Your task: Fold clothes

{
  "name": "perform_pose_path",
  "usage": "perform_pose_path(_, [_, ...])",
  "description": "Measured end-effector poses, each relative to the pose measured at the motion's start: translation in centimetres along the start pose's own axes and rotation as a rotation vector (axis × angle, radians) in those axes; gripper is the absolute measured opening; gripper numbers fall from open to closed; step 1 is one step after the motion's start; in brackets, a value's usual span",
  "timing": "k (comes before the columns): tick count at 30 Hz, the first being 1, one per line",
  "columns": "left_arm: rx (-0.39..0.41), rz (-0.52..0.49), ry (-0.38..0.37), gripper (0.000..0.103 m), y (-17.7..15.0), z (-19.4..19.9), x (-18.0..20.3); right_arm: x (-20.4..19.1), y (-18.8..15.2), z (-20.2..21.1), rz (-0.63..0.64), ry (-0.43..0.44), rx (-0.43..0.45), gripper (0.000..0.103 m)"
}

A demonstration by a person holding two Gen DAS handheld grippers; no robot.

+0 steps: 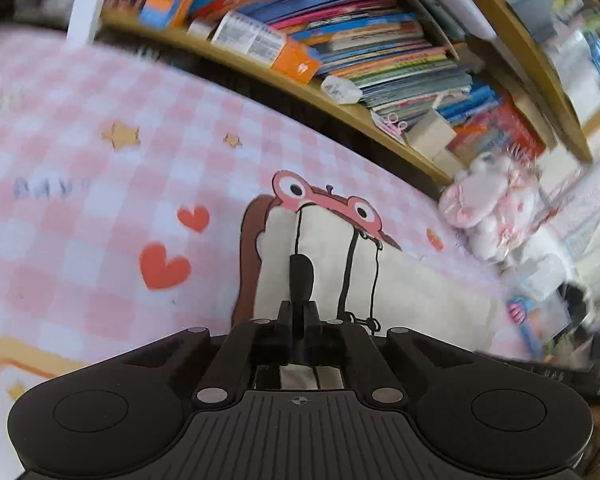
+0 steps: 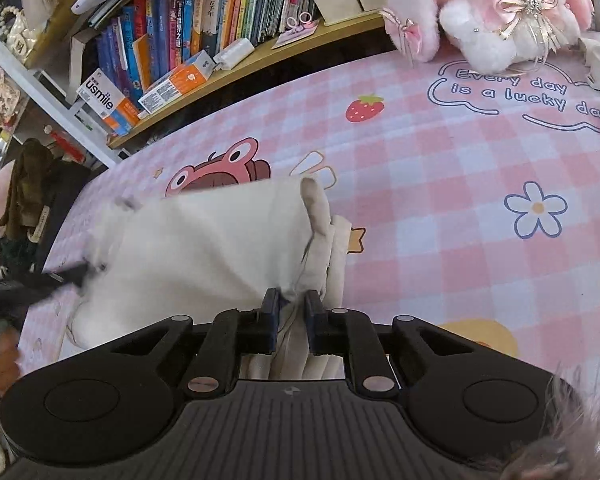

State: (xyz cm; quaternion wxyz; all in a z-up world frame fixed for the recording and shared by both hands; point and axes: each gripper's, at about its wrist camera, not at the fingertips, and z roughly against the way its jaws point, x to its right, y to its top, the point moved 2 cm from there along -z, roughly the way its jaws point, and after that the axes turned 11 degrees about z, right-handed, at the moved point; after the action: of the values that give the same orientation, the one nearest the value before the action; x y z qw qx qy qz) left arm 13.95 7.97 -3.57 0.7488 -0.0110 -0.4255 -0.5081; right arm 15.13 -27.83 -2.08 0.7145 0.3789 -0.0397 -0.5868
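Cloth, a cream garment [image 2: 204, 248], lies near the counter's [image 2: 440, 184] shelf-side edge; the right gripper [image 2: 291, 308] clamps its bunched hem, the left gripper [image 1: 299, 316] pinches shut on another edge (likely readying a fold).

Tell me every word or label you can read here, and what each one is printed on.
"Every day is a lucky day": on the pink checked cloth, inside an outlined bubble.
"usmile": on a white and orange box at the shelf's end.
"DAY": blurred blue letters on the same cloth in the left wrist view.
Book spines: printing, partly Chinese characters, too small to read.
Barcode box: too blurred.
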Motion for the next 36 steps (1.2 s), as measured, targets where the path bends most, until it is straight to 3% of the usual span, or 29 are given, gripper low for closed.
perform_pose_path(3, [-0.012, 0.029, -0.021, 0.016, 0.1, 0.2, -0.3, 0.0, 0.1, 0.3, -0.033, -0.004, 0.012, 0.018])
perform_pose_path(7, [-0.031, 0.008, 0.014, 0.044, -0.5, 0.7, -0.7, -0.1, -0.4, 2.3, -0.090, -0.014, 0.056, 0.033])
perform_pose_path(8, [-0.034, 0.012, 0.026, 0.044, -0.8, 0.6, -1.0, -0.1, -0.7, 2.7, -0.112, 0.001, 0.066, 0.040])
perform_pose_path(12, [-0.042, 0.033, 0.044, 0.041, -1.4, -0.1, -1.7, -0.4, -1.3, 2.3, -0.158, 0.040, 0.043, 0.040])
perform_pose_path(13, [-0.042, 0.023, 0.044, 0.032, -1.5, -0.2, -1.6, -0.6, -1.3, 2.0, -0.146, 0.040, 0.030, 0.033])
perform_pose_path(14, [-0.039, 0.007, 0.050, 0.030, -1.7, -0.3, -1.4, -0.9, -1.3, 1.7, -0.133, 0.040, 0.017, 0.014])
perform_pose_path(17, [-0.037, -0.043, 0.081, 0.021, -1.8, -0.3, -1.3, -0.9, -1.2, 2.9, -0.160, 0.098, 0.084, 0.010])
perform_pose_path(20, [-0.038, -0.034, 0.081, 0.021, -1.7, -0.3, -1.6, -0.9, -1.1, 4.4, -0.193, 0.162, 0.162, 0.010])
perform_pose_path(23, [-0.026, -0.052, 0.083, 0.020, -1.8, 0.0, -1.1, 0.3, -2.1, 1.9, -0.198, 0.074, 0.063, 0.010])
perform_pose_path(27, [0.035, -0.022, 0.058, 0.014, -1.1, 1.6, -1.2, 0.2, -2.2, 1.2, -0.182, 0.052, 0.048, 0.010])
perform_pose_path(30, [0.042, -0.009, 0.054, 0.016, -0.5, 2.4, -1.4, 0.0, -1.9, 1.6, -0.173, 0.038, 0.047, 0.017])
perform_pose_path(33, [0.030, 0.009, 0.061, 0.023, -0.5, 2.5, -1.7, -0.6, -1.5, 2.5, -0.158, -0.008, 0.068, 0.046])
perform_pose_path(35, [0.021, 0.036, 0.063, 0.037, -0.7, 2.1, -1.8, -0.9, -1.5, 3.1, -0.139, -0.010, 0.084, 0.048])
perform_pose_path(36, [0.017, 0.047, 0.060, 0.040, -0.8, 1.9, -1.9, -1.1, -1.6, 3.3, -0.135, -0.009, 0.087, 0.048])
